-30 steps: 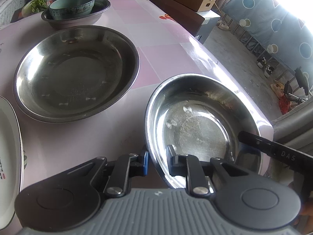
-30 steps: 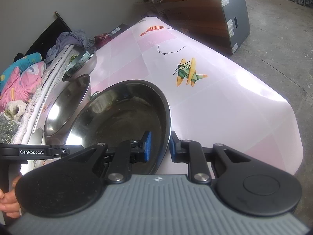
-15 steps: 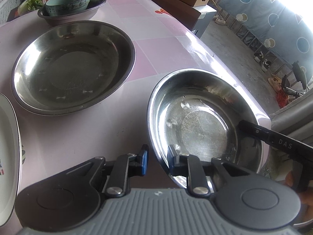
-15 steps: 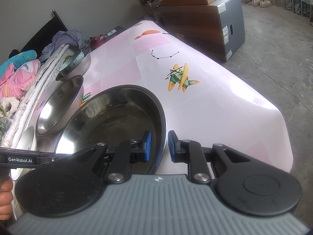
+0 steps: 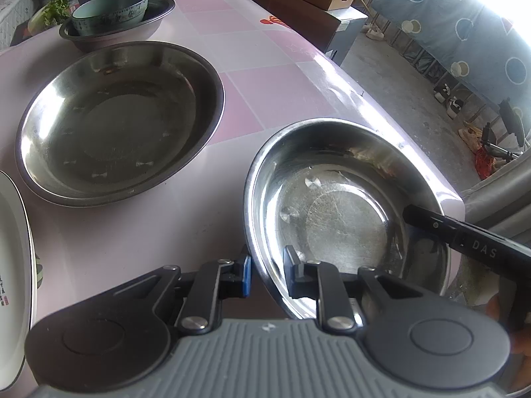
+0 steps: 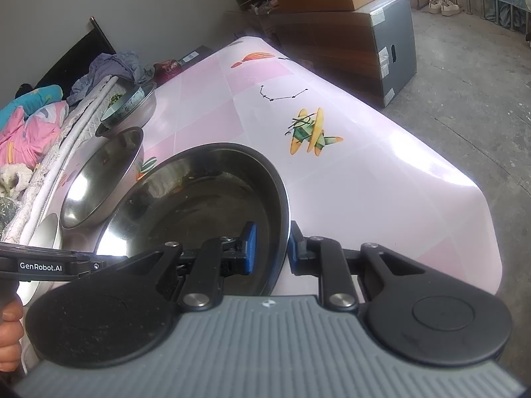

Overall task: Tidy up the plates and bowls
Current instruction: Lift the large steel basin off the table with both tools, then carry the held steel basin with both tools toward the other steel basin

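A shallow, scuffed steel bowl (image 5: 345,212) sits upright near the corner of the pink counter (image 5: 275,86), its rim pinched on two opposite sides by the left tool (image 5: 265,273) and the right tool (image 6: 270,248). Beside it lies a larger, empty steel bowl (image 5: 119,119). Farther back, a pale green ceramic bowl (image 5: 111,11) rests inside a third steel bowl (image 5: 156,16). A white plate (image 5: 15,265) lies at the near left edge.

Both fisheye views look steeply down, close over the shallow round steel basin (image 5: 345,205) (image 6: 199,199) from opposite rims. They share it, the larger steel basin (image 5: 119,119) (image 6: 103,179) beyond, and the pink checked tabletop (image 5: 265,66) (image 6: 365,179).
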